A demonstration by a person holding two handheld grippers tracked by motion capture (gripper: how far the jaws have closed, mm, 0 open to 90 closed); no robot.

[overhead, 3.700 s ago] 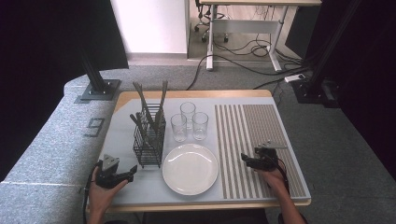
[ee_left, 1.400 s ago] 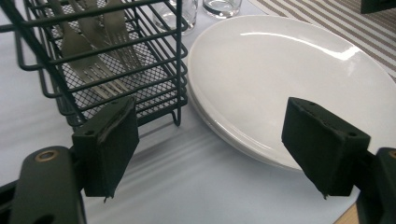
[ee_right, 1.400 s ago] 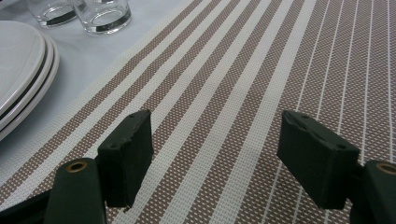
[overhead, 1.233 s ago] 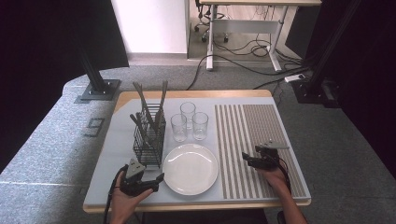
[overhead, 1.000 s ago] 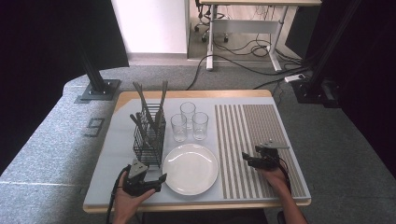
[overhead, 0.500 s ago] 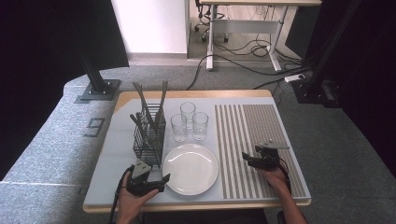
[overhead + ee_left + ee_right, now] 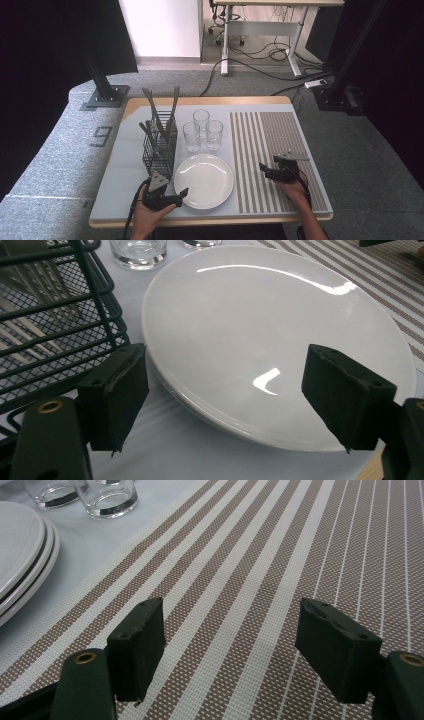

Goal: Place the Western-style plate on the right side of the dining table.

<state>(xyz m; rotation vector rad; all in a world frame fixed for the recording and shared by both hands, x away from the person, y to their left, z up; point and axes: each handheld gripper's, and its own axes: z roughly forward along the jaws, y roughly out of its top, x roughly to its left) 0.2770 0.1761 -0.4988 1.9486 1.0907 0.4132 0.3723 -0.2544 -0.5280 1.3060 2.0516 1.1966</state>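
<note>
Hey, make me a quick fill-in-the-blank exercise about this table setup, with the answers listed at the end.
1. The left gripper has its jaws open at the rim of the white ____.
2. The right gripper hovers open over the striped ____.
3. Behind the stack of plates stand ____ clear glasses.
4. The cutlery stands upright in a black wire ____, left of the glasses.

Missing words: plate; placemat; three; basket

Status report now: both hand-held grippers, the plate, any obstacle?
Left hand-held gripper open, at white plate near rim. Right hand-held gripper open over striped placemat. Wire cutlery basket close beside plate.
</note>
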